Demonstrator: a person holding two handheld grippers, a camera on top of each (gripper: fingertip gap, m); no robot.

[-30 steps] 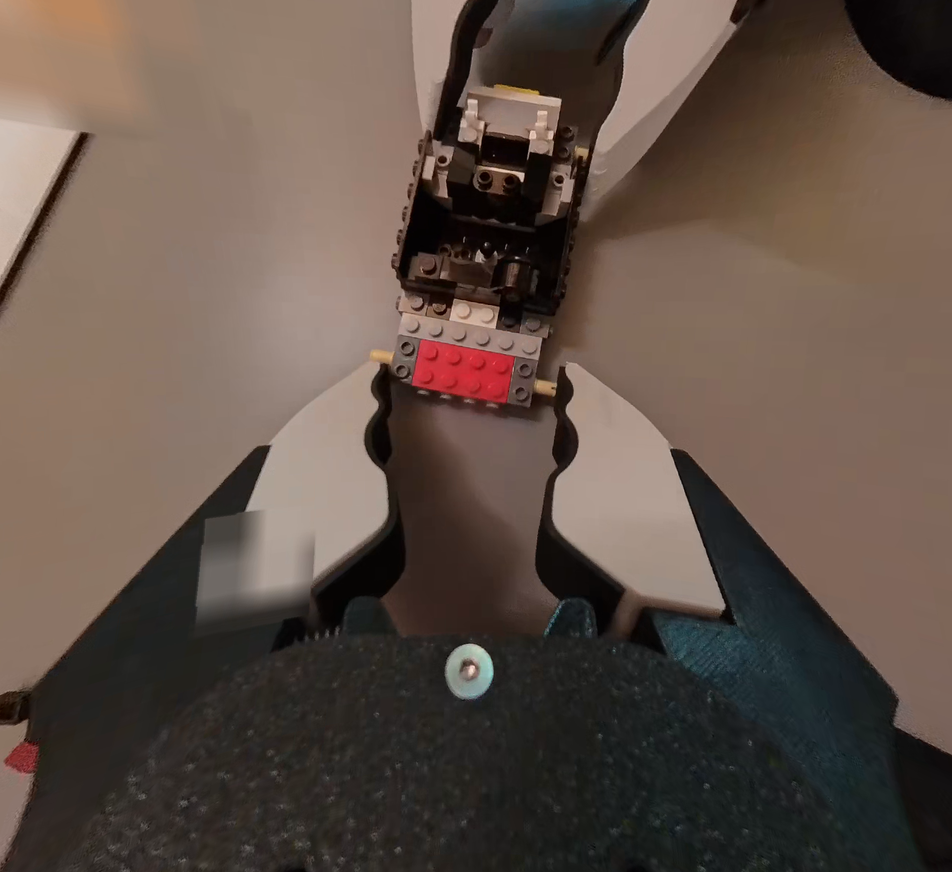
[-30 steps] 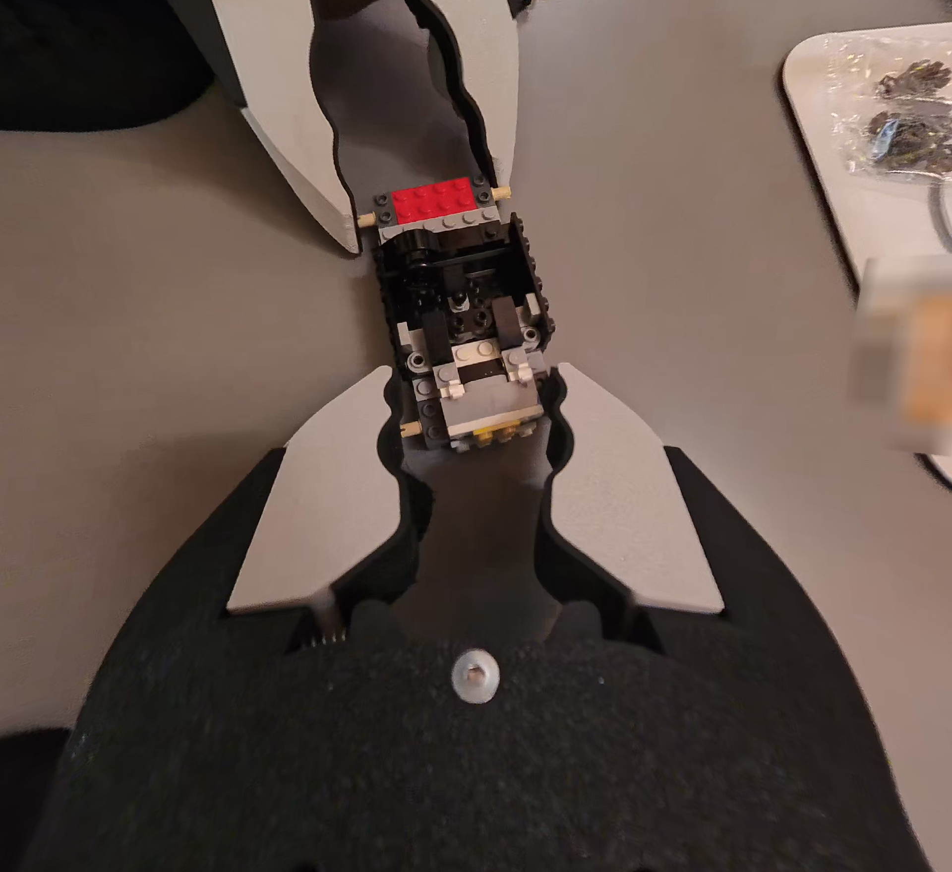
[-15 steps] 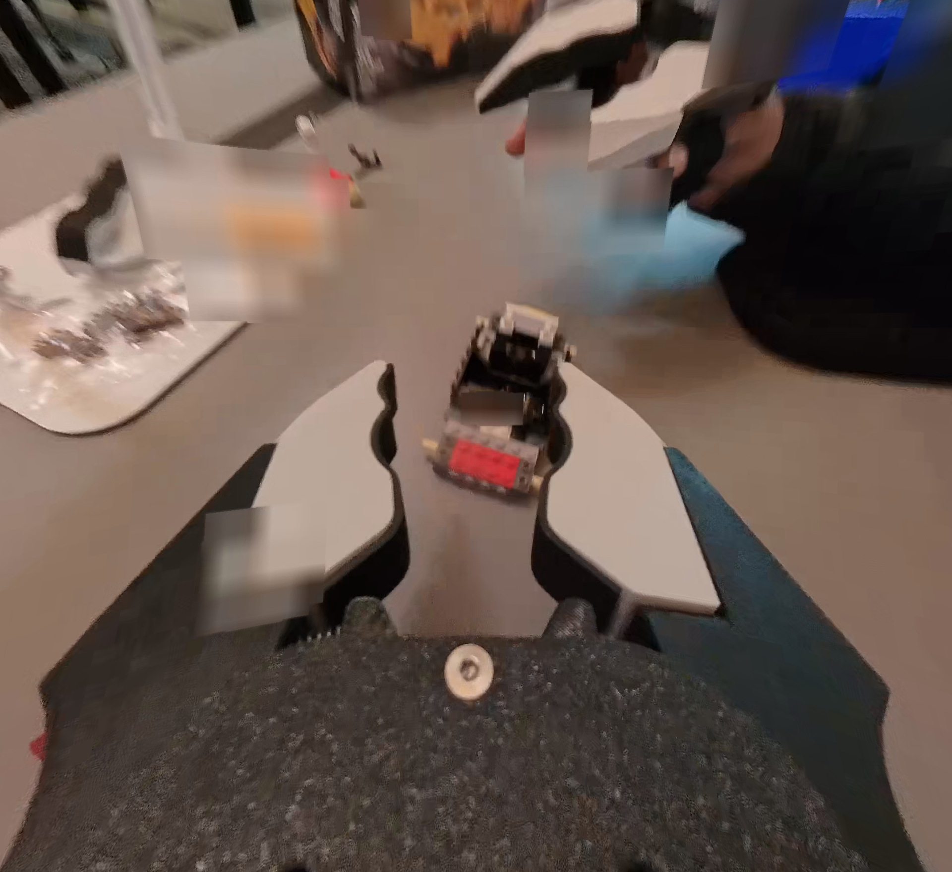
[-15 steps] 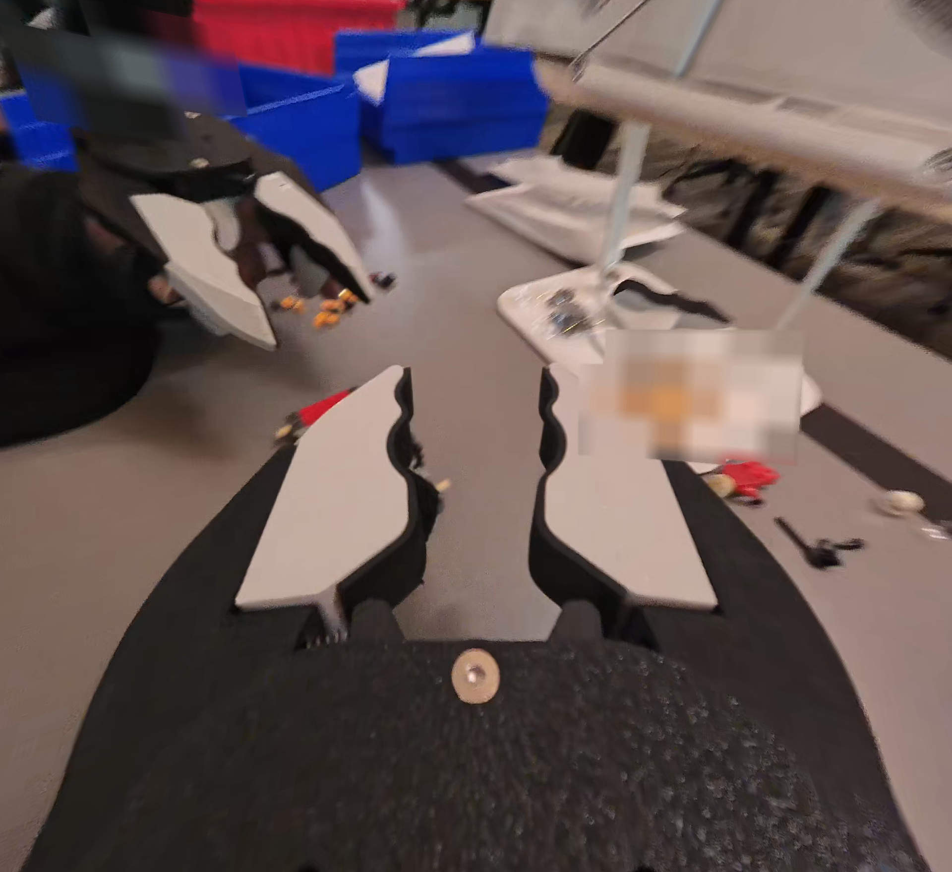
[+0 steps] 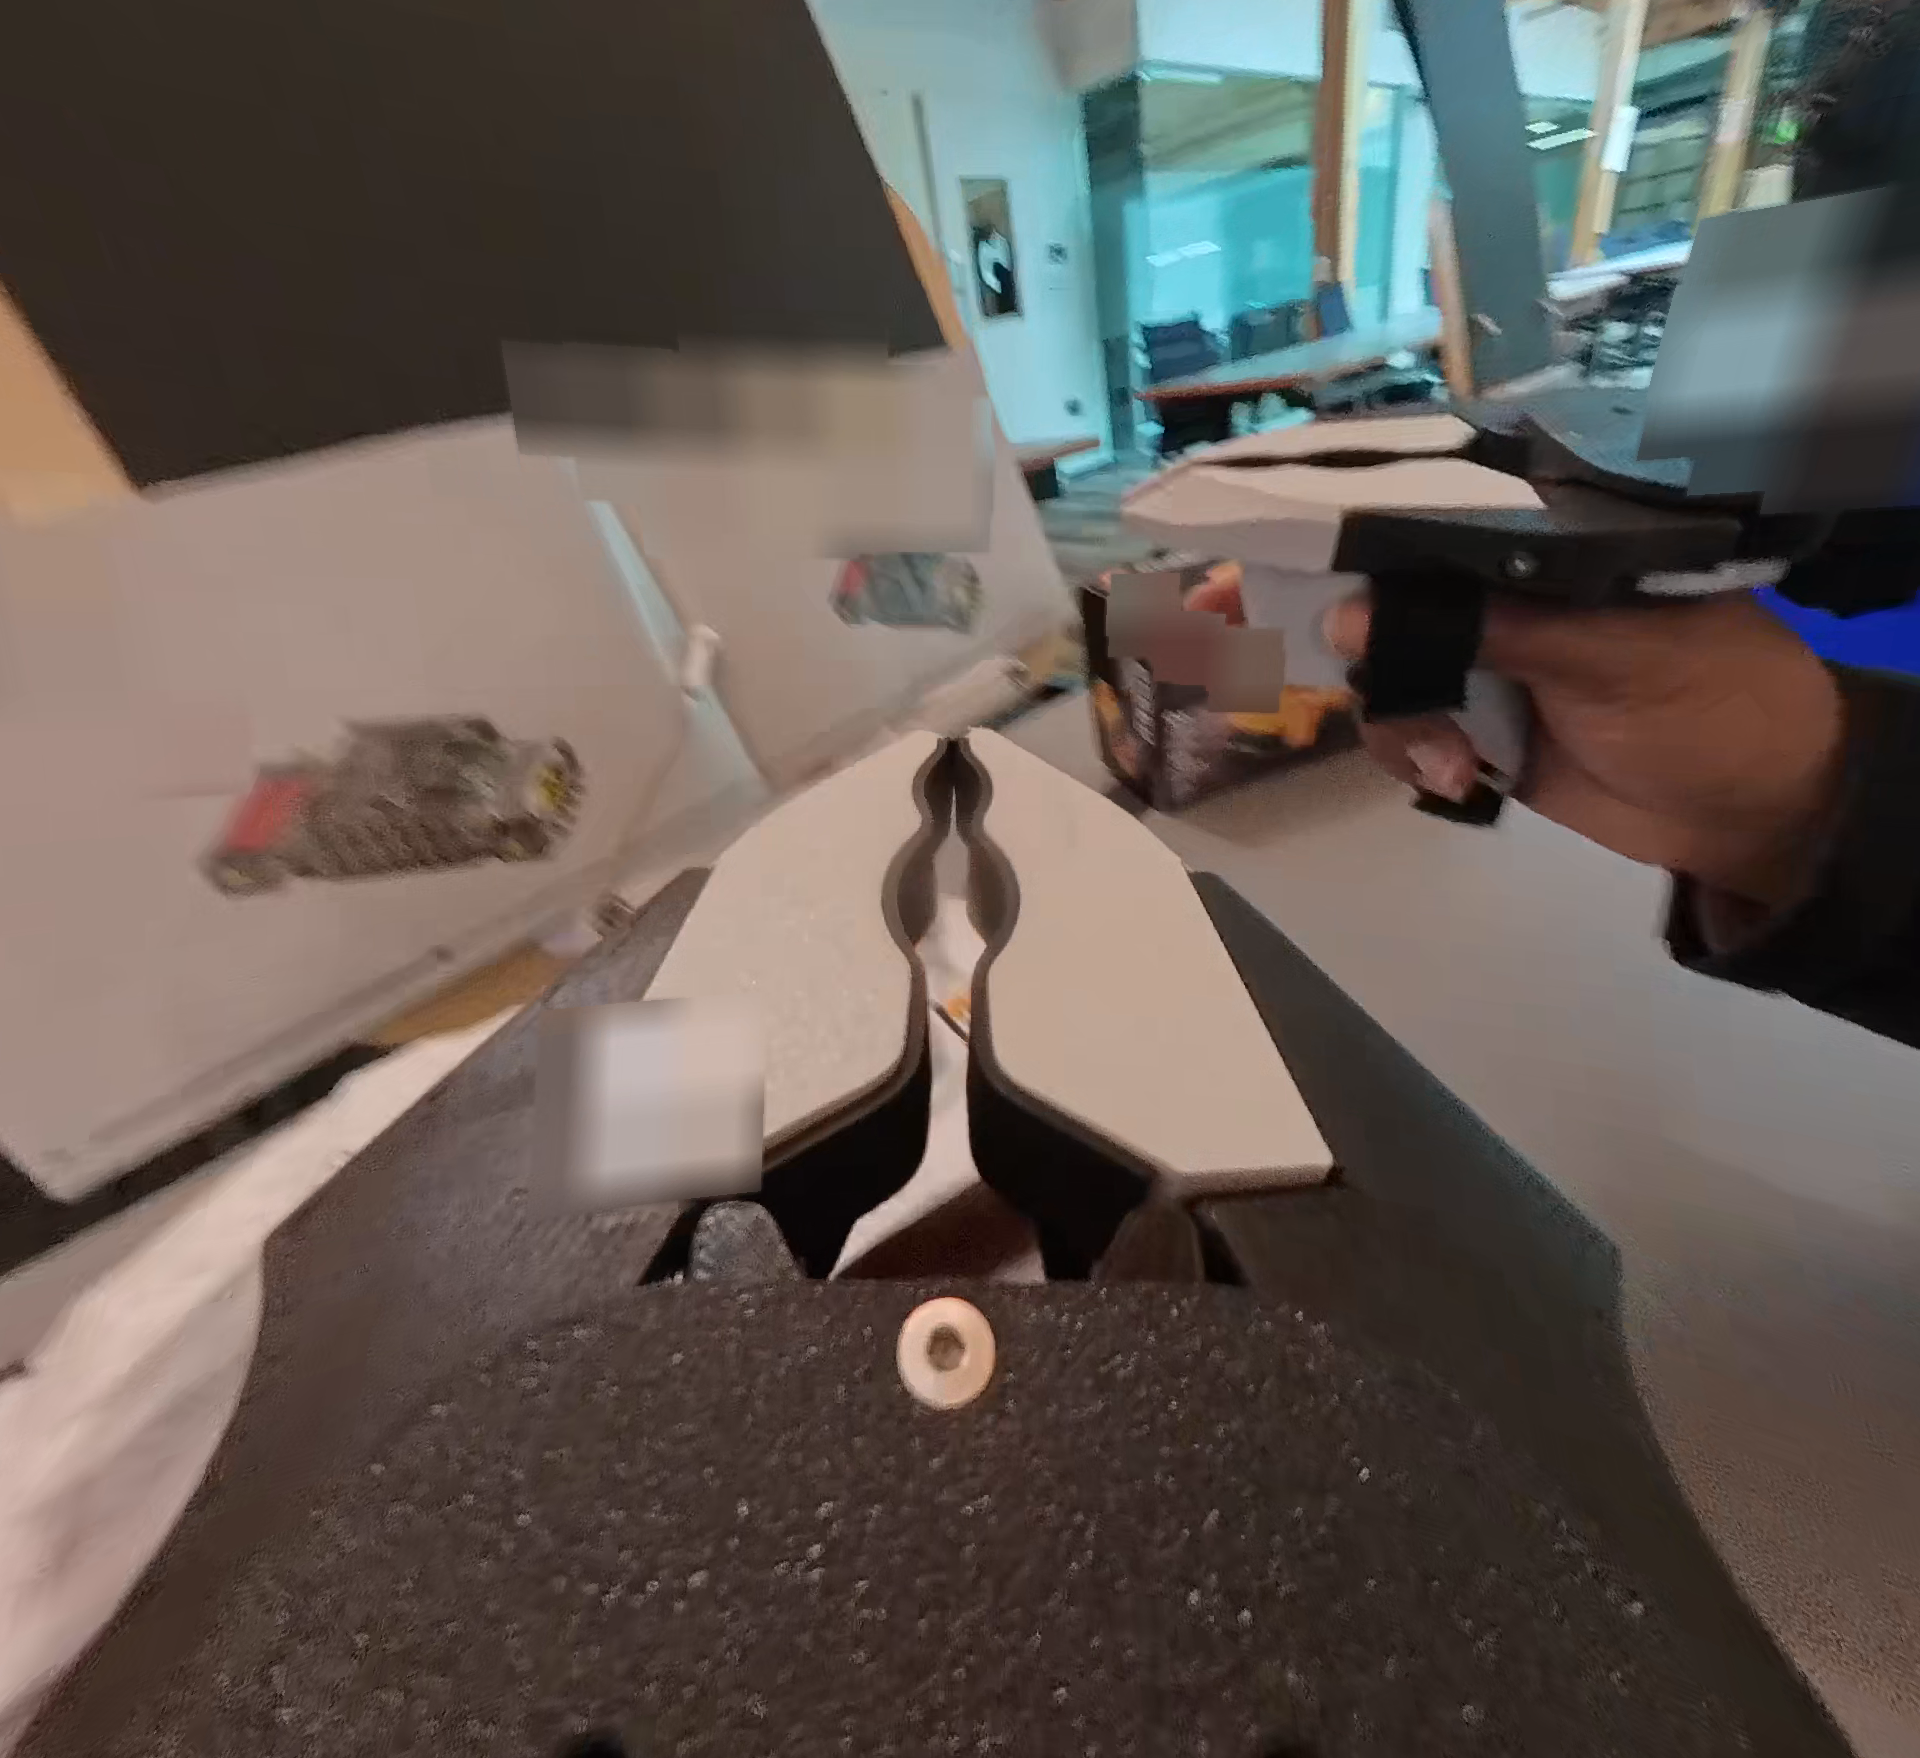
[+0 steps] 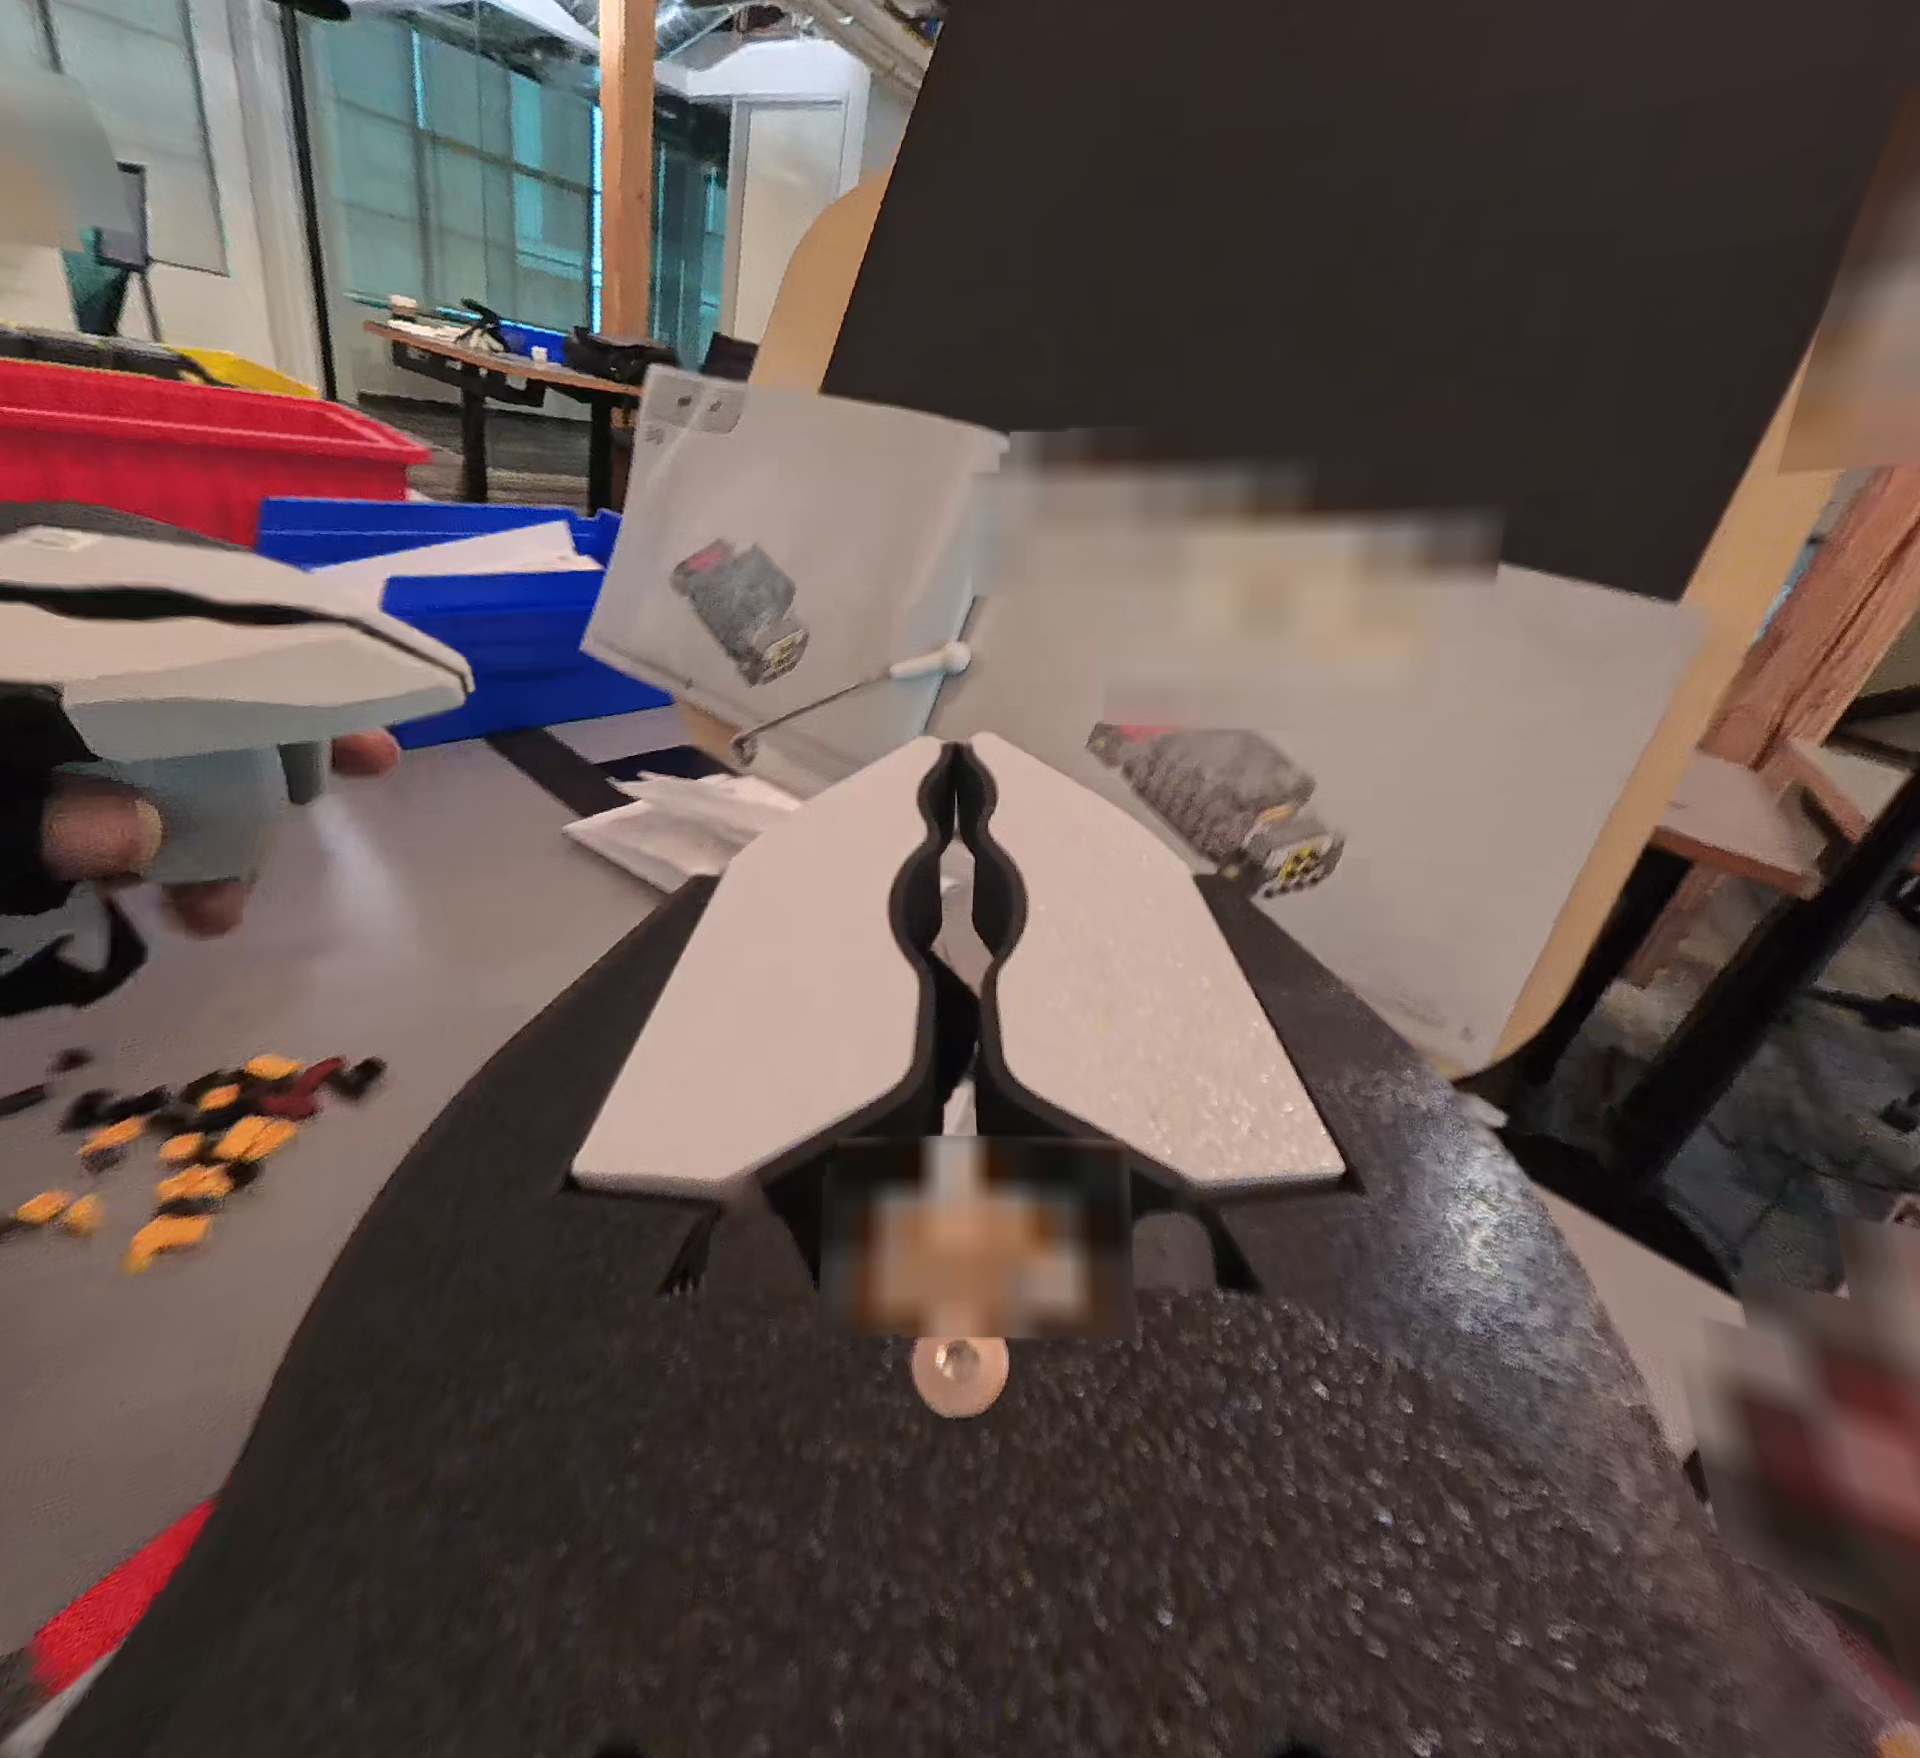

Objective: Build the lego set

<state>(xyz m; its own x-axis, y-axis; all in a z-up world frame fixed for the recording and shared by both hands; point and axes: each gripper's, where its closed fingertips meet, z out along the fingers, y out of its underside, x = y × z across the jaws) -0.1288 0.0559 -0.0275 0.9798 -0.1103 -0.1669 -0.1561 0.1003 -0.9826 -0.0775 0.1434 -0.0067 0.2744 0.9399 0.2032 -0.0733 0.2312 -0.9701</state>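
Up off the bench (image 6: 343, 887), both the left gripper (image 5: 954, 752) and right gripper (image 6: 956, 752) have jaws closed, empty. Lego model's out of view; probably light but fragile, so grip its solid sides.

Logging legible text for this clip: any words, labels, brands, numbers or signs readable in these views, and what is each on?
None can be read.
Instruction booklet on its stand: print too blurred and partly patched over; only pictures of the model show.
Dark and orange box on the table: lettering blurred and partly patched over.
Red and blue bins: no legible marking.
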